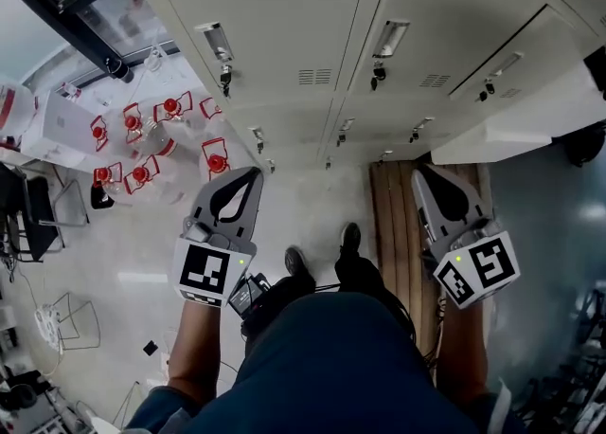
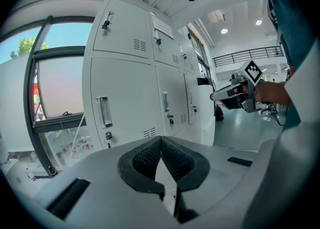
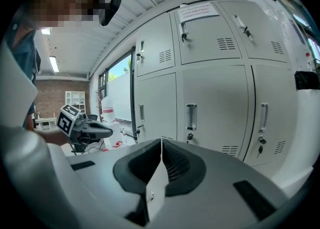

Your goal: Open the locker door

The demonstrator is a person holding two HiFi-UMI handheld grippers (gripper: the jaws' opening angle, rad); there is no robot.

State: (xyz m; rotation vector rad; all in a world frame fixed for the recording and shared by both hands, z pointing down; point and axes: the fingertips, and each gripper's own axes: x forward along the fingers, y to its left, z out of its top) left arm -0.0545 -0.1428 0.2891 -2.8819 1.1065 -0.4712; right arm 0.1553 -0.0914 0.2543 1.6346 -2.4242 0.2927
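Note:
A bank of pale grey lockers (image 1: 284, 6) fills the top of the head view, every door that shows closed, each with a vertical handle (image 1: 216, 42) and a small key lock below it. My left gripper (image 1: 252, 172) is shut and empty, pointing at the lockers with a gap of floor in between. My right gripper (image 1: 422, 171) is likewise shut and empty, short of the doors. In the left gripper view the shut gripper (image 2: 161, 138) faces a lower door handle (image 2: 103, 111). The right gripper (image 3: 161, 140) faces another handle (image 3: 191, 117).
Several red-capped water jugs (image 1: 142, 124) stand on the floor at the left by a window. A wooden bench (image 1: 398, 224) lies under the right gripper. The person's shoes (image 1: 299, 262) stand on the pale floor. Wire chair frames (image 1: 76, 318) sit at the lower left.

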